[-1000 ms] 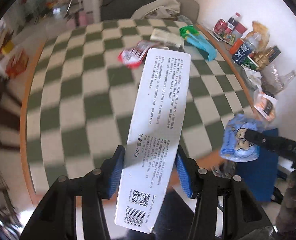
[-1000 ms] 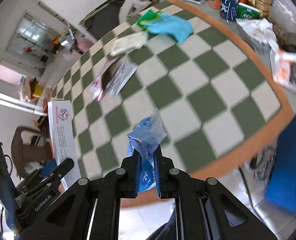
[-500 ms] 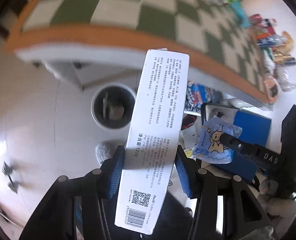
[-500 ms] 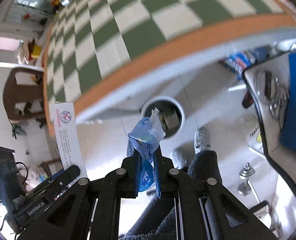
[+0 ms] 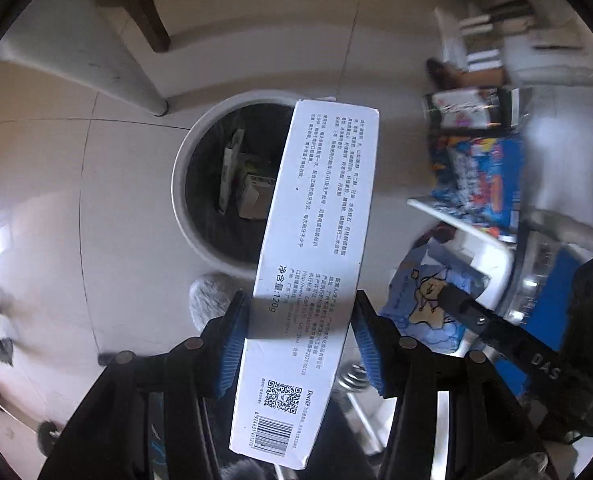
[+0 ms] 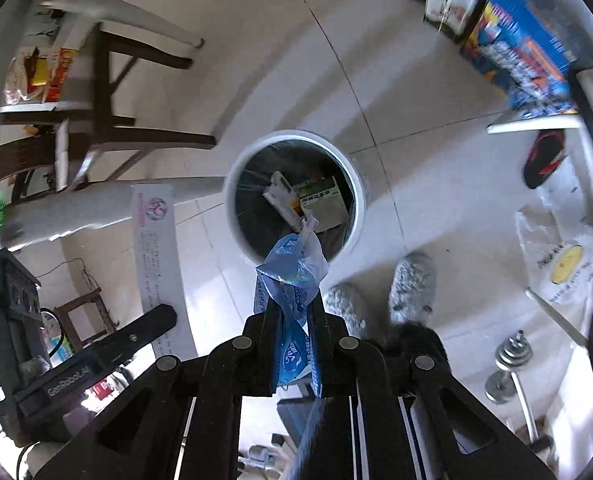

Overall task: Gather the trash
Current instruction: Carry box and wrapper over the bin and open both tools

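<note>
My left gripper (image 5: 298,308) is shut on a long white carton (image 5: 316,240) printed with text and a barcode. It holds the carton above the round white trash bin (image 5: 184,216), which has several boxes inside. My right gripper (image 6: 292,312) is shut on a crumpled blue plastic wrapper (image 6: 290,272), held above the near rim of the same bin (image 6: 358,200). The carton also shows in the right wrist view (image 6: 156,248), and the wrapper in the left wrist view (image 5: 428,292).
The bin stands on a pale tiled floor. A table leg (image 5: 96,56) and a dark wooden chair (image 6: 108,92) are beside it. Blue printed boxes (image 6: 520,40), a dumbbell (image 6: 512,364) and the person's grey slippers (image 6: 412,284) lie around it.
Both grippers swung from over the checkered table down to the floor and now hang over the trash bin. Each keeps hold of its item.
</note>
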Demonstrator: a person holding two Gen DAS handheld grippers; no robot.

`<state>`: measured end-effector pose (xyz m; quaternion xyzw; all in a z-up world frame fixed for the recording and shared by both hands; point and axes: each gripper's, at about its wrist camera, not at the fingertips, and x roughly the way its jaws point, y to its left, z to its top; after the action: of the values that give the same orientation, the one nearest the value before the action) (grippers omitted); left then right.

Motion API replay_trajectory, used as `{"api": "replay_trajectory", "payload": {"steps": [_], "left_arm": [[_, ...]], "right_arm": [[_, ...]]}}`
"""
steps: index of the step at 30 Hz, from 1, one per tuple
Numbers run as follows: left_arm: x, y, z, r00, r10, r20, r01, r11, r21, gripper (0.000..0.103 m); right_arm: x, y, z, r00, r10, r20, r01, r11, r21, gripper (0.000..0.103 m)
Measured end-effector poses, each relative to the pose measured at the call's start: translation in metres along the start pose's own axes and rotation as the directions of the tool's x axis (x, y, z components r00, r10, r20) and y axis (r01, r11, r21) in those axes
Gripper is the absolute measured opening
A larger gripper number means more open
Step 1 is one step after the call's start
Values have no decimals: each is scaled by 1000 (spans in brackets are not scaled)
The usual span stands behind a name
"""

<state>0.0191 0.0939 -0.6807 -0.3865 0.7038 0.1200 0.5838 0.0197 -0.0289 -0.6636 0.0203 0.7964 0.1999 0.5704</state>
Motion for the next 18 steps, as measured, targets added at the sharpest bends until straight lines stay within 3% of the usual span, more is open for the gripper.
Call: {"api": "replay_trajectory", "payload": {"steps": [2,4,6,7,8,9,13,18], "left_arm": [[27,7,15,1000,31,-3,-31,999,9,55],[37,16,23,1000,28,9,-28,1000,-7,83],[41,24,25,999,42,25,-42,999,-22,97],[41,27,25,998,55,34,-54,998,-28,97],[40,30,23,996,73,43,-72,997,-30,97],[38,35,19,994,95,56,-94,995,-31,97],[27,48,4,975,186,121,-182,983,-37,98],[15,47,-18,945,274,178,-274,961,-26,98]], "right_arm": [[38,-7,16,1000,2,-6,-2,1000,-9,15],[64,-12,28,1000,15,-15,-15,1000,-10,17],[89,-18,37,999,21,-26,-21,1000,-8,41],[98,-19,40,999,34,-33,-34,999,-8,56],[106,-22,42,999,25,-33,-25,1000,-11,65],[112,-23,42,1000,-6,-25,5,1000,-29,69],[118,-17,34,993,-118,-3,117,987,-109,102],[115,-5,20,961,-268,70,277,939,-205,103]]}}
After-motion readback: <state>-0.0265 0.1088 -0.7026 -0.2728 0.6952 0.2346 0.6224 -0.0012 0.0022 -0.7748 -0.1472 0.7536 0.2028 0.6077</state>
